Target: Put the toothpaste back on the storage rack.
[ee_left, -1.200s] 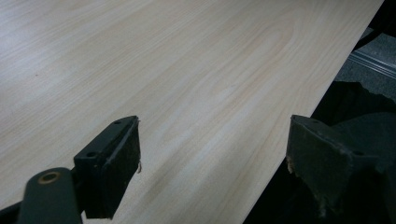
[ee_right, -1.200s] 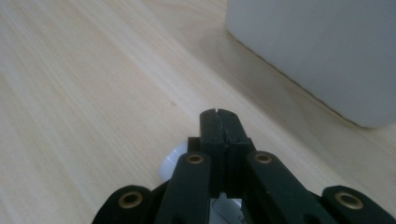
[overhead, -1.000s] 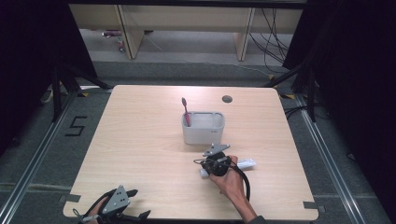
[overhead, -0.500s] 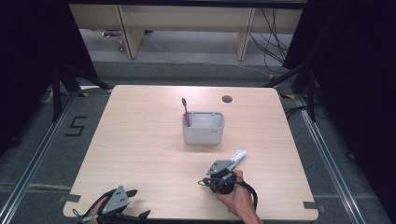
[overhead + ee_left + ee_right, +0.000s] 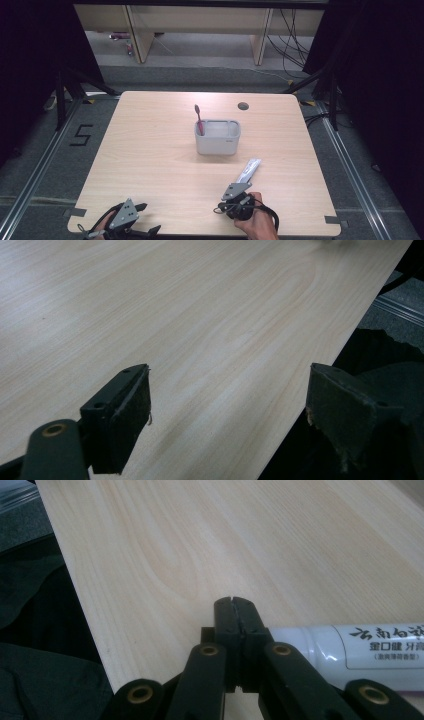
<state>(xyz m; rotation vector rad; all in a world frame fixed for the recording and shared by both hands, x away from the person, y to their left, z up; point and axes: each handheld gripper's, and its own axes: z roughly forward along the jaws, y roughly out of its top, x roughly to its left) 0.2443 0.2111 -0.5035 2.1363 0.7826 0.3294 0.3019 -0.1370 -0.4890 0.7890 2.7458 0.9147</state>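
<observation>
A white toothpaste tube (image 5: 370, 655) with black print lies on the pale wood-grain table (image 5: 150, 165); the holder (image 5: 217, 137) is light grey, its toothbrush (image 5: 198, 119) red

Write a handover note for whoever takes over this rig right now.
Left gripper: open, empty, at the table's near edge.
Right gripper: fingers shut on nothing, beside the white toothpaste tube, which lies flat on the wooden table.
Done: red toothbrush stands in the grey rectangular holder.
Left: probably grasp the tube and put it in the holder.
</observation>
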